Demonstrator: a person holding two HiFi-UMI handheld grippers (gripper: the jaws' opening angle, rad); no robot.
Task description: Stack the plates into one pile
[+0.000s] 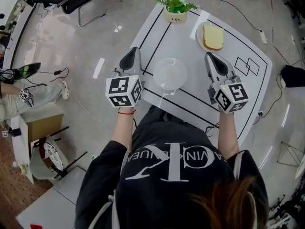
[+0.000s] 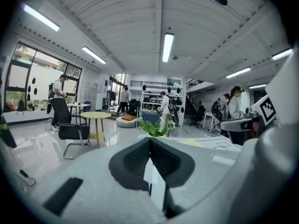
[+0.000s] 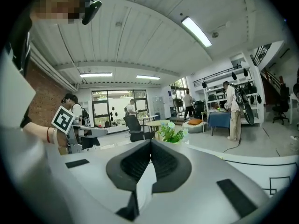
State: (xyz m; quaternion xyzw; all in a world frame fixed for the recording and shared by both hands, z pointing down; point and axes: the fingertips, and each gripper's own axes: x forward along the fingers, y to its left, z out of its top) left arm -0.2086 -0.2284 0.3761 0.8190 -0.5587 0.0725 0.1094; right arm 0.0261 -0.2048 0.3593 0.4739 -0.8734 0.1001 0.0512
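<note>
Nearest, the left gripper (image 1: 133, 54) and right gripper (image 1: 210, 58) are held either side of the white table's (image 1: 190, 56) near part, each with jaws pressed together on nothing. Between them lies a white plate (image 1: 170, 74). Farther right, a second plate (image 1: 198, 35) carries a yellow slab (image 1: 213, 36). A potted plant (image 1: 175, 6) stands farthest.
</note>
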